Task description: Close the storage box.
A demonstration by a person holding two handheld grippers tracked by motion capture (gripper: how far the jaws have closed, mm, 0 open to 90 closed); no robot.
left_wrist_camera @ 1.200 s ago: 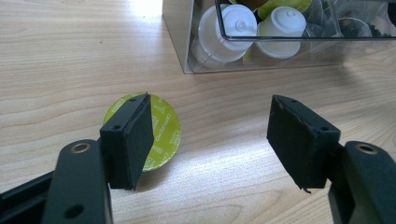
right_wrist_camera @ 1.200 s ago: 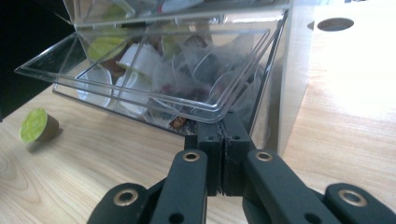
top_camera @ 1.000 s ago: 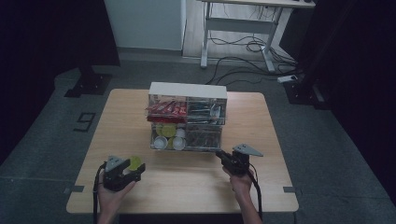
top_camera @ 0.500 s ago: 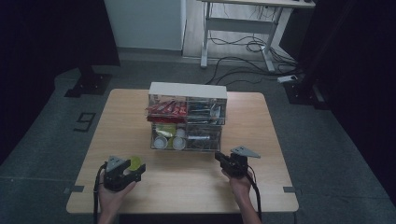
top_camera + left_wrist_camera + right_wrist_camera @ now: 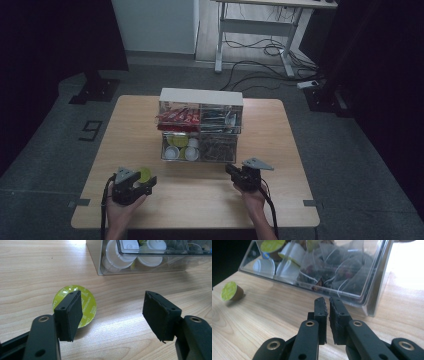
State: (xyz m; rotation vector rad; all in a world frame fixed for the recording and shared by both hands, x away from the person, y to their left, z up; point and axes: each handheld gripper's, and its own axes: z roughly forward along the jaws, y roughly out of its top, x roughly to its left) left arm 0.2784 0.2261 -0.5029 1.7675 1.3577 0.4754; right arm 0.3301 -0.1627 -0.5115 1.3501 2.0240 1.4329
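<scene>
green capsule on the counter, one hand-held gripper spread, the other closed

a clear drawer organiser (image 5: 201, 131) stands at the middle of the wooden counter (image 5: 280, 195). its upper left drawer holds red packets (image 5: 177, 116), the lower left one holds capsules (image 5: 181, 147), and the lower right one holds tea bags (image 5: 342, 270) in dark sachets with white strings.

the left hand-held gripper (image 5: 136, 184) sits near the counter's front left edge, held in the person's left hand (image 5: 116, 207). in the left gripper view its jaws stand wide apart with nothing between them. a green-lidded capsule (image 5: 83, 305) lies on the wood just behind the left-hand jaw, partly hidden by it; whether the jaw touches it cannot be told. from the right gripper view the same capsule lies on its side, its brown body showing, well clear of the organiser.

the right hand-held gripper (image 5: 239, 175) rests at the front right, just before the organiser's lower right drawer. in the right gripper view its jaws are drawn together with only a thin slit between the pads, holding nothing, and they point at the tea bag drawer.
</scene>
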